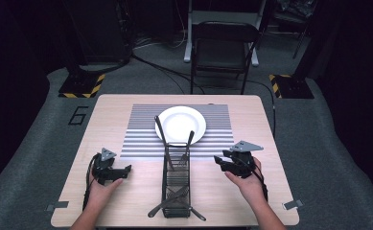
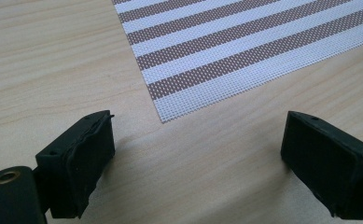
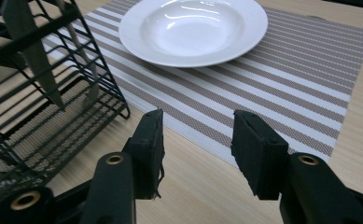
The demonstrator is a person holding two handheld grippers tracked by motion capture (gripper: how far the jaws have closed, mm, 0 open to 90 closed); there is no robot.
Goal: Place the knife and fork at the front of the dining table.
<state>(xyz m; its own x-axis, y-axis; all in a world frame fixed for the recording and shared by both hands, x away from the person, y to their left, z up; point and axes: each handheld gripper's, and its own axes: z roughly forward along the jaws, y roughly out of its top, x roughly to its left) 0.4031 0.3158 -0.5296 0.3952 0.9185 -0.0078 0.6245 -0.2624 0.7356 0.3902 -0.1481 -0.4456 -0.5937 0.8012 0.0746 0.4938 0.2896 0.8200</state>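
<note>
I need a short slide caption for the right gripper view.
Open right gripper above the table, facing a white plate on a striped placemat.

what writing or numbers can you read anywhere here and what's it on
"6": a large dark numeral on the table at its far left corner, seen in the high view.
The yellow-and-black hazard stripes on the floor stands are a marking without words.
No other text is readable.

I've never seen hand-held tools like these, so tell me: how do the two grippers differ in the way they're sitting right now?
The left gripper has its jaws spread wide, while the right gripper has its jaws noticeably closer together. The left gripper looks at bare table and the corner of the striped placemat; the right gripper faces the white plate and the black wire rack. Both are black, hand-held, and hold nothing.
</note>
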